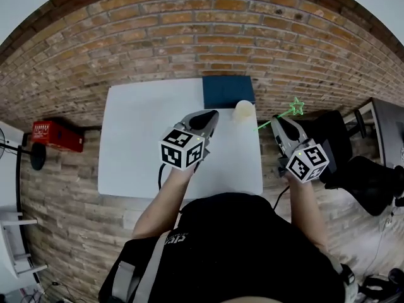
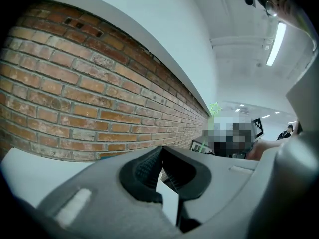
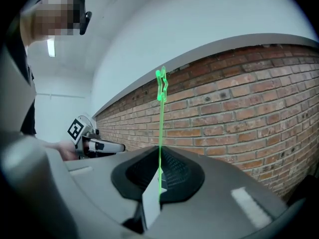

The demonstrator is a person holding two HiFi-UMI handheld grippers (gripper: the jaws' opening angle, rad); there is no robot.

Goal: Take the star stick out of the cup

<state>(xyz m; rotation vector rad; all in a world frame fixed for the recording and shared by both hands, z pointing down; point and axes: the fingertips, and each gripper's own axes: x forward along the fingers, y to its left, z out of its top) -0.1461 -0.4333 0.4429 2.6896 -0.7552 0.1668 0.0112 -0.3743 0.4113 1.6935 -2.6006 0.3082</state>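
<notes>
Star stick (image 3: 160,133): 1 thin, light, probably bendy stem, best pinched low, as right gripper (image 3: 158,176) clamps it; left gripper (image 2: 162,171) jaws together, empty.

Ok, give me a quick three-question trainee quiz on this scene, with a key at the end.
1. True or false: the star stick sits inside the cup.
2. Which fingers are clamped on the stick? A: left gripper. B: right gripper. C: neither.
3. What colour is the box beside the cup on the white table?
Key: 1 false; 2 B; 3 blue.
</notes>
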